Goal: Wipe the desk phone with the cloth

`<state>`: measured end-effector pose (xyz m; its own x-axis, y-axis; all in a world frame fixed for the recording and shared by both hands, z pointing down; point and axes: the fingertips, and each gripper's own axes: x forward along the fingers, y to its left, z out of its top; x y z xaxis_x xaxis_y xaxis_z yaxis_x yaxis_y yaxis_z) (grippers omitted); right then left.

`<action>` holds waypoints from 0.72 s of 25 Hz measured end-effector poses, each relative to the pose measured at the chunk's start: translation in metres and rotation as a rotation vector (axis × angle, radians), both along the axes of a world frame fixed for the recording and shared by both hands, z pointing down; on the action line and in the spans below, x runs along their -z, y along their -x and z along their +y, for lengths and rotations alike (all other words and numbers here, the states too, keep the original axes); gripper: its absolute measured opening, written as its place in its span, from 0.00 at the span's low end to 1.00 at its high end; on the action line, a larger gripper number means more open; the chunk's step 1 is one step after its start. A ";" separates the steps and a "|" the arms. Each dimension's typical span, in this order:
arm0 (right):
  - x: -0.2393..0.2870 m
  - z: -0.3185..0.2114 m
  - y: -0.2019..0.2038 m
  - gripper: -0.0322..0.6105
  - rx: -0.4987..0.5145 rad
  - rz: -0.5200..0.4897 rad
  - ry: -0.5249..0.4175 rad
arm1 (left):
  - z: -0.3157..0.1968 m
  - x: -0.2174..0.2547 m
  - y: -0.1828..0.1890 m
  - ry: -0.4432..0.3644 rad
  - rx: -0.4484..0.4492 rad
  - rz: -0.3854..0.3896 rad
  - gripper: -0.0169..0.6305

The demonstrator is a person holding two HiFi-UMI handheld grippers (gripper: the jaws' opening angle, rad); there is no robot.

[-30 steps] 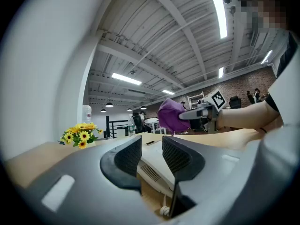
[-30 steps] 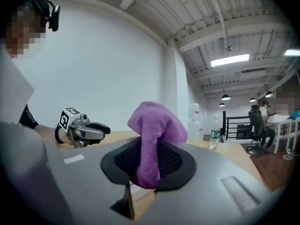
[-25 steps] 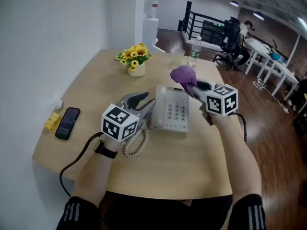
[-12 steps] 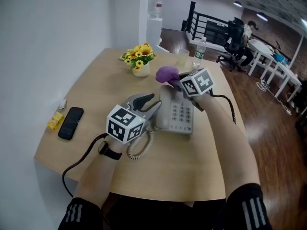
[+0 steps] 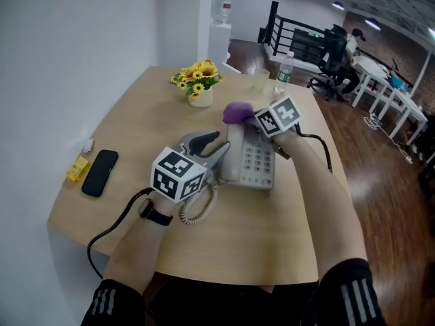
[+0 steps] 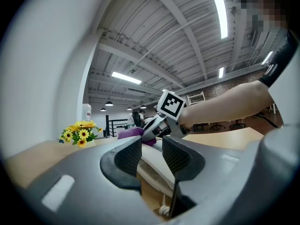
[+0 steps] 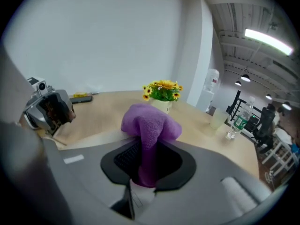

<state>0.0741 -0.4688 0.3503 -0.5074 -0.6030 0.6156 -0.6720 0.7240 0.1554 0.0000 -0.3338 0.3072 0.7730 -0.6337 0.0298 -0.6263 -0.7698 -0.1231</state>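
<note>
A white desk phone (image 5: 250, 160) lies mid-desk, its coiled cord (image 5: 194, 212) trailing toward me. My right gripper (image 5: 247, 117) is shut on a purple cloth (image 5: 236, 111) and holds it at the phone's far end; the cloth bulges out above the jaws in the right gripper view (image 7: 150, 122). My left gripper (image 5: 206, 143) sits at the phone's left side by the handset, jaws open with a narrow gap. In the left gripper view the white phone body (image 6: 152, 167) shows through that gap, and the cloth (image 6: 131, 133) and the right gripper lie beyond.
A pot of yellow flowers (image 5: 198, 83) stands at the far side of the desk, with a cup (image 5: 259, 80) and a water bottle (image 5: 283, 73) to its right. A black smartphone (image 5: 99, 172) and a yellow item (image 5: 76, 170) lie near the left edge.
My right gripper has carried the cloth left from beside the phone to its far end and lowered it slightly. The left gripper has stayed put.
</note>
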 end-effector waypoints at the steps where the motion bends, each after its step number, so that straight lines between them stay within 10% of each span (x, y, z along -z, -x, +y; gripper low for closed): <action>1: -0.003 0.001 -0.007 0.17 -0.007 0.019 0.003 | 0.000 0.000 0.000 0.000 0.000 -0.001 0.23; 18: 0.022 0.012 -0.086 0.17 -0.131 0.003 -0.067 | 0.000 -0.004 -0.004 -0.004 -0.008 -0.019 0.23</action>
